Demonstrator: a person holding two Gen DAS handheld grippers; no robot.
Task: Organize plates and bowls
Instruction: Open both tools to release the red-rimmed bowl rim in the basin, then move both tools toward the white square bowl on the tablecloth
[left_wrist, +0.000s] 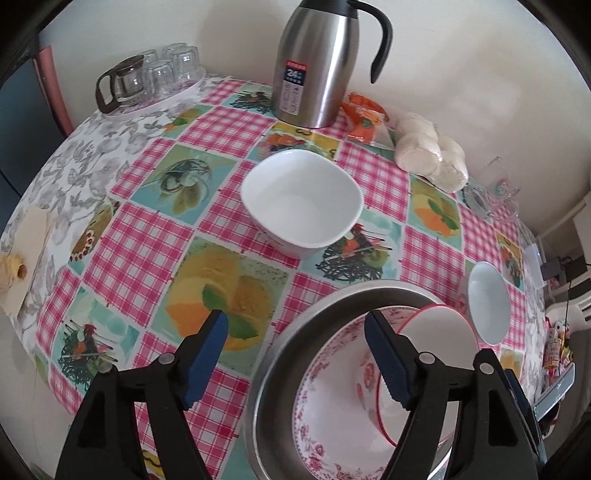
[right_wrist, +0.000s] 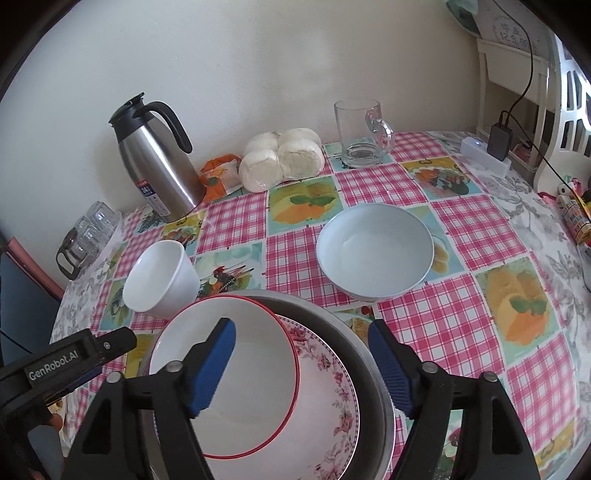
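Observation:
A metal basin (left_wrist: 280, 354) (right_wrist: 354, 332) stands at the near table edge. In it lies a floral plate (left_wrist: 321, 369) (right_wrist: 328, 369), and a red-rimmed white bowl (left_wrist: 439, 332) (right_wrist: 255, 354) sits on that plate. My left gripper (left_wrist: 295, 354) is open above the basin's left rim, holding nothing. My right gripper (right_wrist: 303, 365) is open too, with one finger over the red-rimmed bowl and the other over the basin's right rim. A white squarish bowl (left_wrist: 301, 201) (right_wrist: 162, 280) and a pale blue bowl (left_wrist: 487, 302) (right_wrist: 373, 251) stand apart on the tablecloth beyond the basin.
Along the wall stand a steel thermos jug (left_wrist: 317, 62) (right_wrist: 155, 158), a tray of glasses (left_wrist: 155, 77), an orange packet (right_wrist: 219, 177), bagged buns (right_wrist: 280, 158) and a glass mug (right_wrist: 360, 133). A white power strip (right_wrist: 484, 155) lies far right.

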